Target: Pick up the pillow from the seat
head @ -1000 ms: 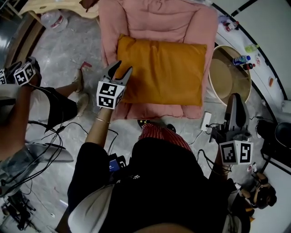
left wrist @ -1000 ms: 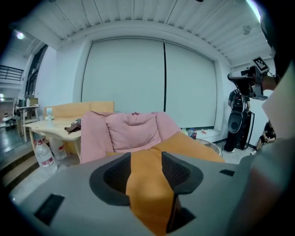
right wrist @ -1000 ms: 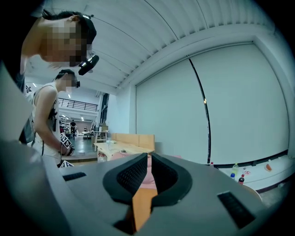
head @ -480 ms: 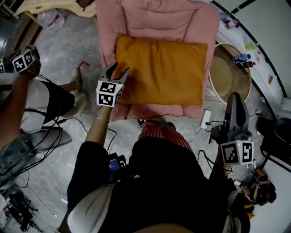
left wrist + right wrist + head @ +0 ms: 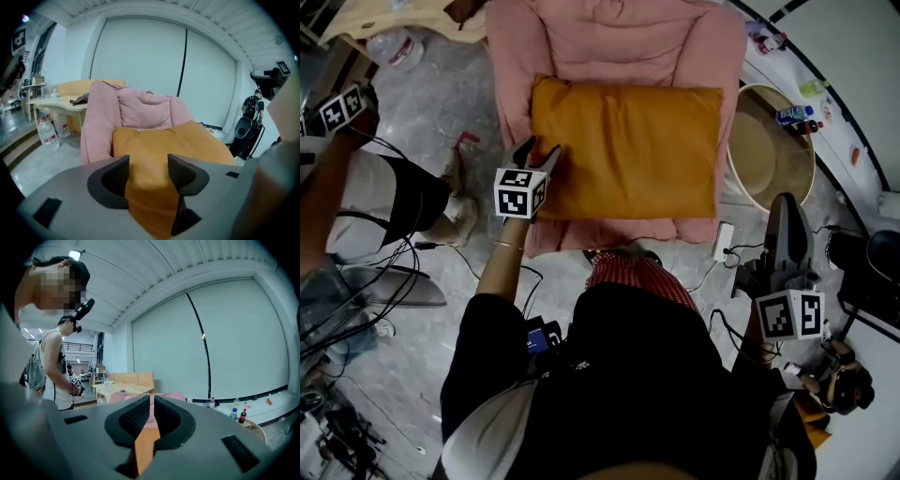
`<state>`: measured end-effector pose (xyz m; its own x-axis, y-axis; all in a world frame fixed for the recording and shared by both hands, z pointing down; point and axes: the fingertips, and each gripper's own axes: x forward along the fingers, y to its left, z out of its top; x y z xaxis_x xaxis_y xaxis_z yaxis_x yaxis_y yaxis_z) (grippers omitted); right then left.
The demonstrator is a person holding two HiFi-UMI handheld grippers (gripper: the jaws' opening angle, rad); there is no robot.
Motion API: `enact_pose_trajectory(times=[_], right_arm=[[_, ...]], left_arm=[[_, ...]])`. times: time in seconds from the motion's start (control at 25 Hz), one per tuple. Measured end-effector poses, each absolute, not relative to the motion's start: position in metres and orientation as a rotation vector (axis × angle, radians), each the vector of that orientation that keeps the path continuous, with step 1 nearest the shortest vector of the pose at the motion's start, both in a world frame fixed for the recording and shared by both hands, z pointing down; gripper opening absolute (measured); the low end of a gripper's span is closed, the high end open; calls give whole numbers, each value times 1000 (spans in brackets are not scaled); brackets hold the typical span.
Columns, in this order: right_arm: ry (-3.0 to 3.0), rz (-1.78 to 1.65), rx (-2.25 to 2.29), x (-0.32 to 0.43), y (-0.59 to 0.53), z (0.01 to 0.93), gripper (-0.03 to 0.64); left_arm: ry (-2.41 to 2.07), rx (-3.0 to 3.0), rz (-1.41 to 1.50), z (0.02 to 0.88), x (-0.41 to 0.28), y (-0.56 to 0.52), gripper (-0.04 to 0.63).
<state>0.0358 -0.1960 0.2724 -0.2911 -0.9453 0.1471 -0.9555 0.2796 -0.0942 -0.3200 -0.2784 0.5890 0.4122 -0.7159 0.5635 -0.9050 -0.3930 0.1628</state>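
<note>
Reaching out, left gripper [image 5: 540, 150] opening its jaws round the pillow [image 5: 628, 150] corner — right gripper [image 5: 787, 202] low, jaws together

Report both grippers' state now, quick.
Left gripper: jaws opening, edge of the orange pillow between them, not clamped.
Right gripper: shut, holding nothing.

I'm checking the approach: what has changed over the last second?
The left gripper, at the left edge of the pillow, is opening its jaws wider; fabric sits between them, unpinched. Nothing was lifted. Unchanged: the pillow on the pink seat; the right gripper shut, low at the person's right.
</note>
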Motion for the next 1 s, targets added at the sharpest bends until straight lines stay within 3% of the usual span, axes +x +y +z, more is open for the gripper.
enact_pose_trajectory(times=[1.0], right_arm=[[-2405,264,1823,29,-208,278,23]], left_arm=[[-1286,2042,553,640,-331,-300,302]])
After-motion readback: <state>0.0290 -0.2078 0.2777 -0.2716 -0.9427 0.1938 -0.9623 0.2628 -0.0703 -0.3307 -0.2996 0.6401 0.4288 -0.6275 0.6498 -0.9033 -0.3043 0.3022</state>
